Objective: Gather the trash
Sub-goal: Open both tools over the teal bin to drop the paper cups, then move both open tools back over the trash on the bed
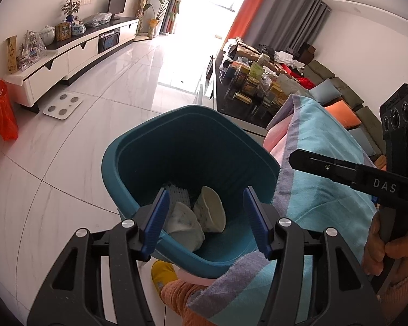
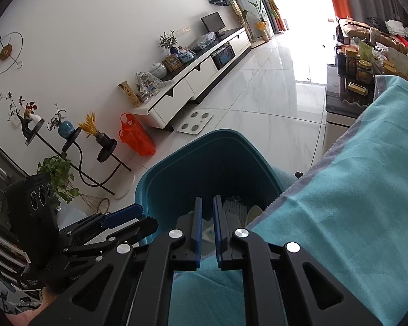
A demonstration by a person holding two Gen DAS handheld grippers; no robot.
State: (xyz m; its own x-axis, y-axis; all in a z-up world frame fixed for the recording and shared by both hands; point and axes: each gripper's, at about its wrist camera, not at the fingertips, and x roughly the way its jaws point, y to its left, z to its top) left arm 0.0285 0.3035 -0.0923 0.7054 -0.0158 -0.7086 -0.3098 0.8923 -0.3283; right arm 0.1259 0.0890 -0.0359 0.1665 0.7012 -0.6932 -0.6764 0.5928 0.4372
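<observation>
Teal bin (image 1: 138, 146) rim beside towel (image 1: 326, 163) edge, left gripper (image 1: 204, 212) half-open and empty, right gripper (image 2: 207, 225) barely parted, empty

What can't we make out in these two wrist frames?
- Teal bin floor: right wrist view, blocked by the right gripper.
- Bin contents: two paper bowls and a white mesh piece show; anything beneath is hidden.
- Table under the turquoise cloth: covered, both views.
- Left gripper: empty.

Black-framed left gripper (image 1: 204, 212) and right gripper (image 2: 207, 225), blue-padded jaws, silver screws; sleeve (image 1: 394, 293) perhaps pink.
</observation>
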